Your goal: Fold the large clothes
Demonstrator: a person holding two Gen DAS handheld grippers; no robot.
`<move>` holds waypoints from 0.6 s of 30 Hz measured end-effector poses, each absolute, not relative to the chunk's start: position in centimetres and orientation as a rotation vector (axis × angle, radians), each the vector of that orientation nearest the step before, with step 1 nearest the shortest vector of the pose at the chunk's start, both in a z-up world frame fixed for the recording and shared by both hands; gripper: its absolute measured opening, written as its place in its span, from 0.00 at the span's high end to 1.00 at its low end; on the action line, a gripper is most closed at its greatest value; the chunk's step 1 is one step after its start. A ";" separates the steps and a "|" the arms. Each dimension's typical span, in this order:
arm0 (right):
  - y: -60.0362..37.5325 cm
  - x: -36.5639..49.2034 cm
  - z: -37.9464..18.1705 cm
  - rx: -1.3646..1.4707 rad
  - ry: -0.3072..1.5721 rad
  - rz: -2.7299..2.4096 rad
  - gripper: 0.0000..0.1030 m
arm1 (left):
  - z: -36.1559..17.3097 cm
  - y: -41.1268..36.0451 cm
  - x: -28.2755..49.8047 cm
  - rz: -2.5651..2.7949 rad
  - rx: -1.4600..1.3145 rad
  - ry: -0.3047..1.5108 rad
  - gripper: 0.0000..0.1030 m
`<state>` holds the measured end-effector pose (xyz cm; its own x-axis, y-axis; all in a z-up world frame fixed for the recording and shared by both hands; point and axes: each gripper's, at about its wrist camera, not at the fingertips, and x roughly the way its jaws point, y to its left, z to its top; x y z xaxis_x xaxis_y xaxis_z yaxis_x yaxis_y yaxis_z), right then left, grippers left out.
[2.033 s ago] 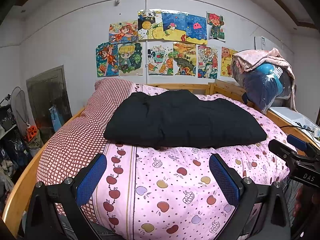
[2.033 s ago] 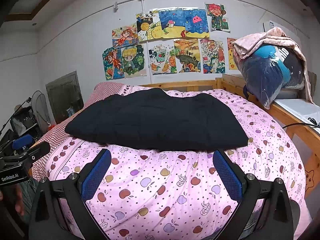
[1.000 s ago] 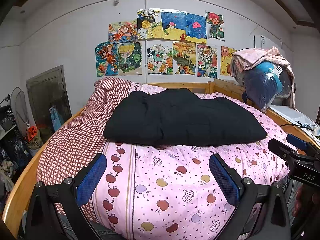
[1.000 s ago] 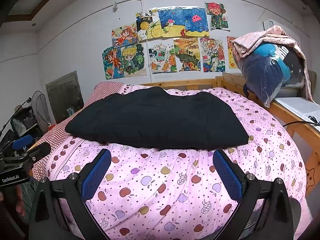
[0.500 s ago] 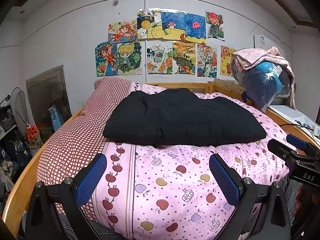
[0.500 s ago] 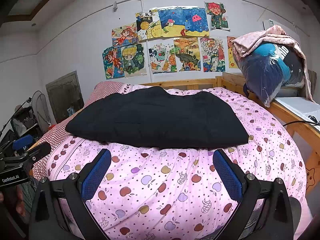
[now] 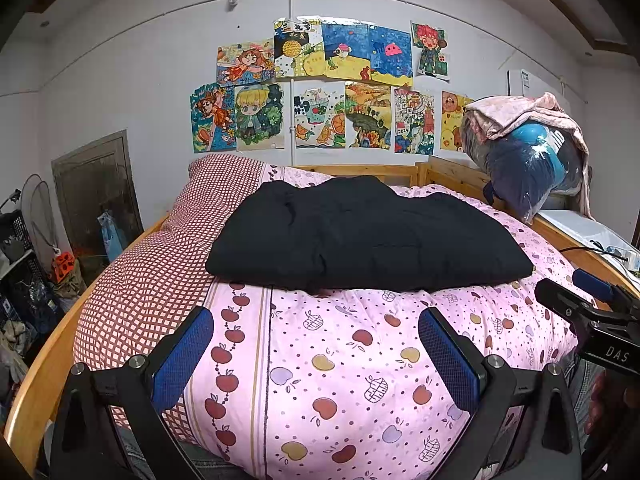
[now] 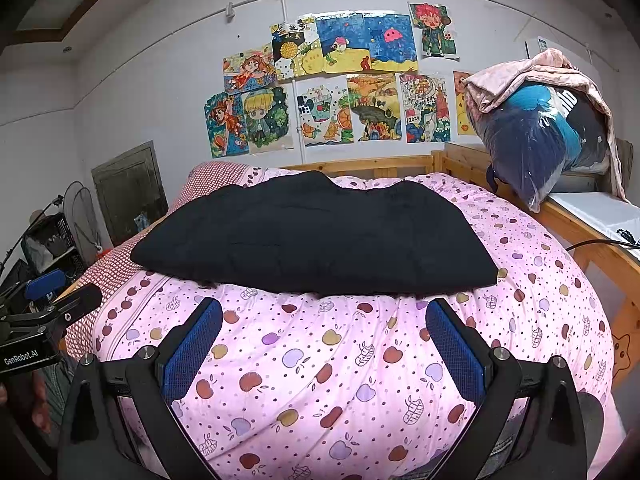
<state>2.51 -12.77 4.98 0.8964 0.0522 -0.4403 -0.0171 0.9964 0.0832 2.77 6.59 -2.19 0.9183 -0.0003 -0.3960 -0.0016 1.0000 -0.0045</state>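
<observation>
Lying folded on quilt (image 7: 340,360): black garment (image 7: 368,236)

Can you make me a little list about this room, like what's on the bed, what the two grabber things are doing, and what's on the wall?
on the bed: black garment, folded flat on the pink fruit-print quilt
left gripper: open, holding nothing, short of the garment
right gripper: open, holding nothing, short of the garment
wall: colourful drawings taped above the headboard
right of the bed: clear bag of clothes with a pink cloth over it
left edge of the bed: red checked bedding
</observation>
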 end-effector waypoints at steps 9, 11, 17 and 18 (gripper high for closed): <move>-12.7 2.5 4.9 0.080 0.459 0.036 0.03 | -2.2 6.6 2.8 0.000 -0.003 0.408 0.00; -12.7 2.4 4.9 0.080 0.459 0.036 0.03 | -2.2 6.6 2.8 0.000 -0.003 0.408 0.00; -12.6 2.4 4.8 0.080 0.459 0.036 0.03 | -2.1 6.6 2.8 0.001 -0.002 0.407 0.00; -12.6 2.4 4.8 0.080 0.459 0.036 0.03 | -2.1 6.6 2.8 0.000 -0.003 0.407 0.00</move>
